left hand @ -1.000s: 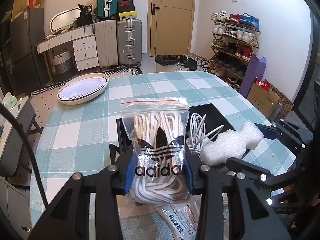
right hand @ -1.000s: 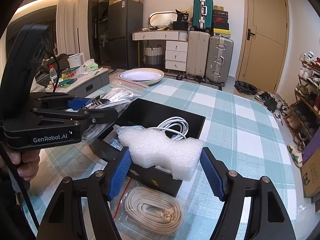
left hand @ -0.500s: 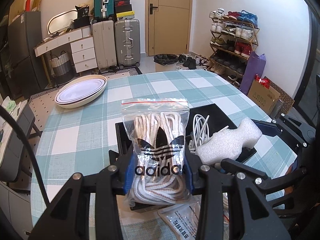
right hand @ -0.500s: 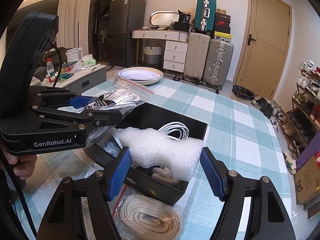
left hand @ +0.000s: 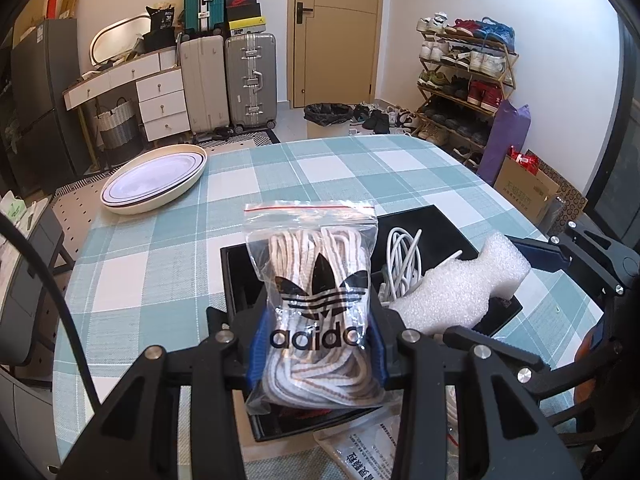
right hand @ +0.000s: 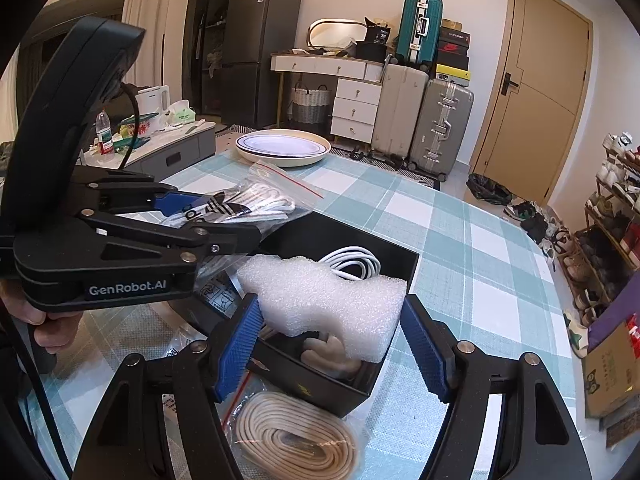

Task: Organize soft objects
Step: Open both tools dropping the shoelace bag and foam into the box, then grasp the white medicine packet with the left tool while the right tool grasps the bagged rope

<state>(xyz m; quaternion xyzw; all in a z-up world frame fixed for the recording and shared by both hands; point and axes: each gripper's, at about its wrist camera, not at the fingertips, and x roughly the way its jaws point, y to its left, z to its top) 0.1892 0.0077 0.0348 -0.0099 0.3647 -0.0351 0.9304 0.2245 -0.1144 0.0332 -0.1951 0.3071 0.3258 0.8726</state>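
My left gripper (left hand: 316,344) is shut on a clear zip bag of white laces with an Adidas logo (left hand: 316,288) and holds it over the near left part of an open black box (left hand: 436,224). My right gripper (right hand: 332,340) is shut on a white foam block (right hand: 324,300) and holds it above the box's near end (right hand: 320,384). The foam block also shows in the left wrist view (left hand: 460,284). A coiled white cable (right hand: 356,264) lies inside the box, with a beige soft item (right hand: 332,356) under the foam.
A bagged coil of beige cord (right hand: 296,436) lies on the checked tablecloth in front of the box. A printed plastic packet (left hand: 360,456) lies by the box. An oval cream plate (left hand: 156,180) sits at the table's far left. Suitcases and a shoe rack stand beyond.
Both grippers have risen a little and come slightly nearer the box, still holding the lace bag and the foam block. The box contents have not moved.
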